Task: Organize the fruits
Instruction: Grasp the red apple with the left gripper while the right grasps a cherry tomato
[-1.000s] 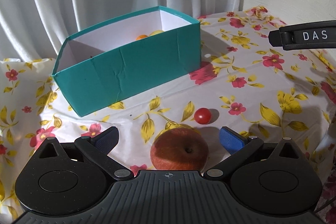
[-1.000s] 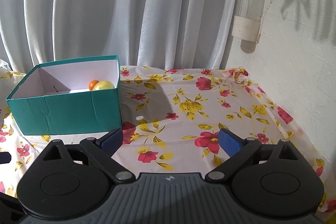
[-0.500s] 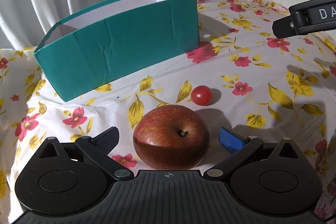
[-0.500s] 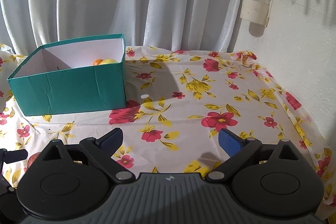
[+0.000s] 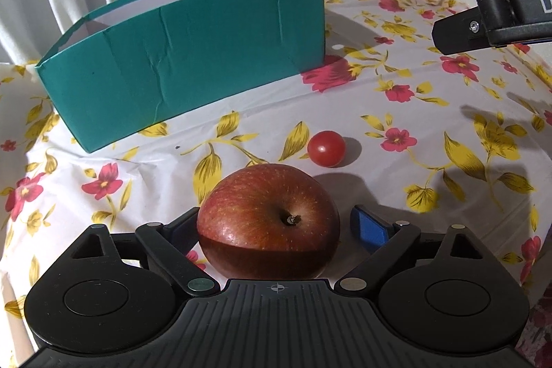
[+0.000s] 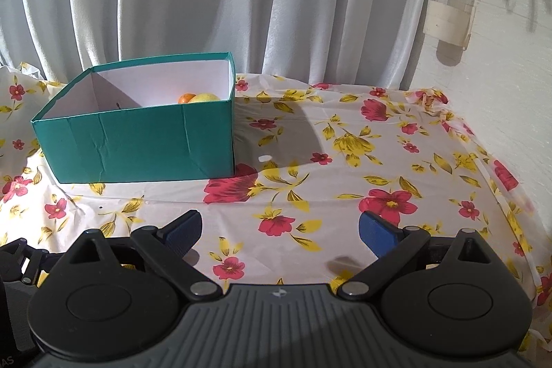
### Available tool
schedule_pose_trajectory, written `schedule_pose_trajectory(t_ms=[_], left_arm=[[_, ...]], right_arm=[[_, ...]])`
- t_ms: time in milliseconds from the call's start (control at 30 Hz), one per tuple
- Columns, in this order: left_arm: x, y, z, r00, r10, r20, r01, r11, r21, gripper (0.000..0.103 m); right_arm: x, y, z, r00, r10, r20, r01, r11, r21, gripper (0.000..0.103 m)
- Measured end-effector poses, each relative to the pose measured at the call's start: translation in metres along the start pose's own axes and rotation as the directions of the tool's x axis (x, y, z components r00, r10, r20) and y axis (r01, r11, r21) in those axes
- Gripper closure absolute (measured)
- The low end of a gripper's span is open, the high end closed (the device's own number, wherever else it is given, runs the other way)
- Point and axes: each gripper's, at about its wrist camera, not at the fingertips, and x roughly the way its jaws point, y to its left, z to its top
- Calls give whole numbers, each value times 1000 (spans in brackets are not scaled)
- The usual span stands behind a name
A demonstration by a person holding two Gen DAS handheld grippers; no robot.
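Note:
A red apple (image 5: 269, 226) sits stem-up on the flowered tablecloth, between the fingers of my left gripper (image 5: 276, 225). The jaws are closing on it. The left pad is at the apple's side, and a small gap shows before the right blue pad (image 5: 369, 226). A small red tomato (image 5: 326, 148) lies just beyond the apple. The teal box (image 5: 193, 68) stands behind, and in the right wrist view it (image 6: 138, 140) holds an orange (image 6: 186, 98) and a yellow fruit (image 6: 205, 97). My right gripper (image 6: 279, 226) hovers open over bare cloth with nothing between its fingers.
White curtains hang behind the table and a white wall runs along its right side. The right gripper's body (image 5: 500, 19) juts in from the upper right of the left wrist view. The cloth drops off at the table's right edge (image 6: 510, 195).
My left gripper sank toward the apple, which now fills the space between the jaws, and the jaws have narrowed. The right gripper tilted slightly, and the box looks a little nearer in its view.

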Motion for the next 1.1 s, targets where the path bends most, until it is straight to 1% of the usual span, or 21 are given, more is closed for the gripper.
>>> schedule_pose_trajectory(t_ms=[133,233,267,433,567,667,800,967,1033,1100], left_arm=[[0,1,1,1000,-17,-1,17,1000,1,14],[-1,3,1,1000,-14,-2,14,1000,4,20],[-2,4,2,1000,-18,-2,18,1000,5,24],[-1,5,3,999,-33,-14,33,999,11,25],[-3,15,6,998,-53,-37,52,998,-27,25],[-13,23,9,999,-40,-21,39,998,-44,25],[-36,40,16,1000,-18,15,19,997,-76,25],[-63,58,26,998,34,52,-27,993,-119,25],[-71,64,29,996,59,63,-50,990,-134,25],[-77,71,32,995,68,69,-57,986,-155,25]], right_arm=[[2,0,1,1000,1,1,-1,1000,0,5],[2,0,2,1000,1,3,-1,1000,0,5],[3,1,2,1000,3,4,-3,1000,0,5],[3,4,4,1000,13,11,-13,1000,-7,5],[1,9,5,999,23,28,-23,999,-23,5],[0,12,5,999,29,37,-28,999,-32,5],[3,15,2,999,34,37,-33,999,-35,5],[16,29,-10,998,65,12,-64,997,-36,5],[23,40,-18,996,84,1,-83,995,-57,7],[31,50,-23,994,109,-21,-110,991,-72,11]])
